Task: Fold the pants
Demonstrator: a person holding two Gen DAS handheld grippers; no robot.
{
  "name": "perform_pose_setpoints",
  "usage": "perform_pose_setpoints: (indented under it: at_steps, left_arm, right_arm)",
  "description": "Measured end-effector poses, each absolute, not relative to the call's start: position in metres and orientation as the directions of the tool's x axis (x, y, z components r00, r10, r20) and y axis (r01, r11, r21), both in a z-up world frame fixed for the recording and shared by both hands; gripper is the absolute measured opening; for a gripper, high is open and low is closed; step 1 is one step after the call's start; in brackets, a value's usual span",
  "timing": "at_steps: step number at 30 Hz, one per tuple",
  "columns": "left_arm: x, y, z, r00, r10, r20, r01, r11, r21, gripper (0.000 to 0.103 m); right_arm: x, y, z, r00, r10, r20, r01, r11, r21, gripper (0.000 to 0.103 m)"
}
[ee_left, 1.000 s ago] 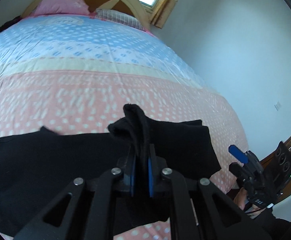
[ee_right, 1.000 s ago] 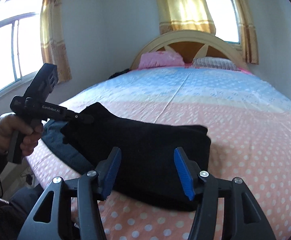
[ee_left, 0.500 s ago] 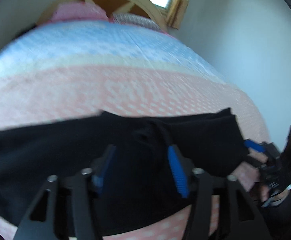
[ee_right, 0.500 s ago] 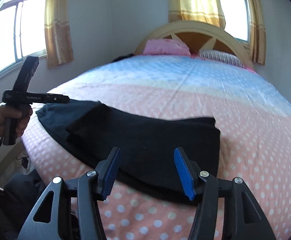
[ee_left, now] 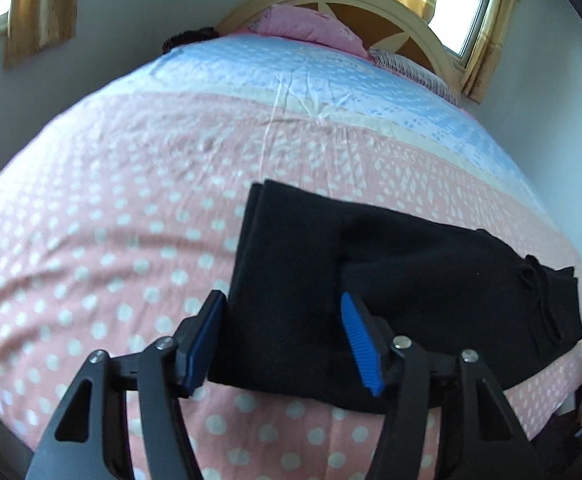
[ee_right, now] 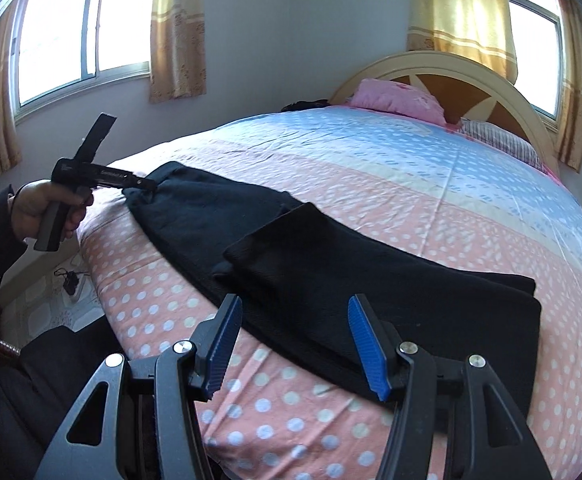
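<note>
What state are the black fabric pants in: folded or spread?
Folded: the black fabric pants have one end doubled back over the rest, lying flat on the dotted bedsheet.

Black pants (ee_left: 391, 280) on pink, white-dotted, blue-banded bedspread (ee_left: 131, 200); pink pillow (ee_right: 395, 98).

Left hand-held gripper (ee_left: 283, 336) closing, nothing pinched, over folded black pants (ee_left: 391, 280), on polka-dot bedspread (ee_left: 111, 220), pink pillow (ee_left: 307, 28) beyond

The left gripper (ee_left: 283, 340), having let go of the pinched fold of the black pants (ee_left: 371, 280), is sliding to their left end with jaws now closing slightly on nothing, while the right gripper (ee_right: 291, 344) is drifting sideways.
</note>
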State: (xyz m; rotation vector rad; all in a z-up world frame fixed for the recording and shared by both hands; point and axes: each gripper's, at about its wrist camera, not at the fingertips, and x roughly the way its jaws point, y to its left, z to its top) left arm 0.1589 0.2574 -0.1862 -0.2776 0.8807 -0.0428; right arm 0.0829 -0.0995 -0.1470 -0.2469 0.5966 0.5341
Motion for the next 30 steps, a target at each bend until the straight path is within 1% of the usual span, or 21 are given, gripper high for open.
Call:
perform_pose_setpoints:
  at_steps: [4, 6, 8, 10, 12, 14, 15, 16, 17, 18, 20, 22, 24, 26, 30]
  left_arm:
    - [0.159, 0.259, -0.192, 0.657, -0.173, -0.734, -0.080, 0.952, -0.296, 0.061]
    - [0.159, 0.260, -0.189, 0.649, -0.164, -0.743, -0.064, 0.961, -0.268, 0.062]
    - [0.161, 0.256, -0.188, 0.646, -0.113, -0.755, -0.054, 0.980, -0.192, 0.062]
    - [0.163, 0.257, -0.188, 0.650, -0.107, -0.753, -0.072, 0.977, -0.201, 0.065]
    - [0.166, 0.256, -0.190, 0.649, -0.105, -0.754, -0.075, 0.977, -0.201, 0.066]
    - [0.171, 0.260, -0.191, 0.639, -0.139, -0.757, -0.068, 0.970, -0.235, 0.063]
    - [0.172, 0.262, -0.191, 0.634, -0.159, -0.757, -0.067, 0.964, -0.259, 0.051]
    - [0.171, 0.266, -0.188, 0.627, -0.201, -0.753, -0.060, 0.951, -0.304, 0.031]
    - [0.170, 0.268, -0.186, 0.619, -0.265, -0.739, -0.033, 0.932, -0.362, 0.022]
    - [0.169, 0.270, -0.183, 0.619, -0.295, -0.728, -0.039, 0.914, -0.404, 0.022]
    - [0.164, 0.270, -0.173, 0.632, -0.330, -0.701, -0.032, 0.893, -0.449, 0.021]
    - [0.156, 0.263, -0.151, 0.664, -0.388, -0.639, 0.004, 0.857, -0.516, 0.021]
    - [0.150, 0.246, -0.124, 0.682, -0.438, -0.586, 0.069, 0.836, -0.545, 0.021]
    - [0.146, 0.213, -0.090, 0.671, -0.513, -0.536, 0.164, 0.807, -0.567, 0.021]
    - [0.145, 0.140, -0.040, 0.625, -0.623, -0.470, 0.329, 0.756, -0.566, 0.021]
  right_arm:
    - [0.081, -0.097, -0.150, 0.694, 0.407, -0.593, -0.546, 0.835, -0.066, 0.057]
    - [0.081, -0.099, -0.150, 0.696, 0.410, -0.590, -0.543, 0.838, -0.057, 0.057]
    - [0.078, -0.102, -0.147, 0.702, 0.418, -0.577, -0.539, 0.841, -0.046, 0.057]
    - [0.077, -0.108, -0.147, 0.703, 0.428, -0.568, -0.536, 0.843, -0.029, 0.057]
    - [0.076, -0.112, -0.147, 0.705, 0.432, -0.563, -0.531, 0.847, -0.015, 0.057]
    - [0.075, -0.118, -0.146, 0.713, 0.430, -0.554, -0.518, 0.855, -0.004, 0.057]
    - [0.074, -0.121, -0.145, 0.716, 0.431, -0.549, -0.515, 0.857, 0.001, 0.057]
    - [0.074, -0.123, -0.144, 0.719, 0.433, -0.544, -0.511, 0.859, 0.007, 0.057]
    - [0.074, -0.125, -0.142, 0.722, 0.431, -0.541, -0.508, 0.861, 0.009, 0.057]
    - [0.074, -0.129, -0.140, 0.732, 0.416, -0.539, -0.493, 0.870, 0.002, 0.057]
    - [0.076, -0.136, -0.135, 0.754, 0.380, -0.535, -0.459, 0.889, -0.015, 0.057]
    - [0.080, -0.148, -0.131, 0.772, 0.343, -0.535, -0.416, 0.909, -0.017, 0.057]
    - [0.084, -0.161, -0.127, 0.790, 0.304, -0.532, -0.366, 0.930, -0.013, 0.057]
    - [0.088, -0.179, -0.123, 0.806, 0.262, -0.531, -0.311, 0.951, -0.002, 0.057]
    - [0.093, -0.209, -0.121, 0.828, 0.170, -0.534, -0.200, 0.980, 0.001, 0.057]
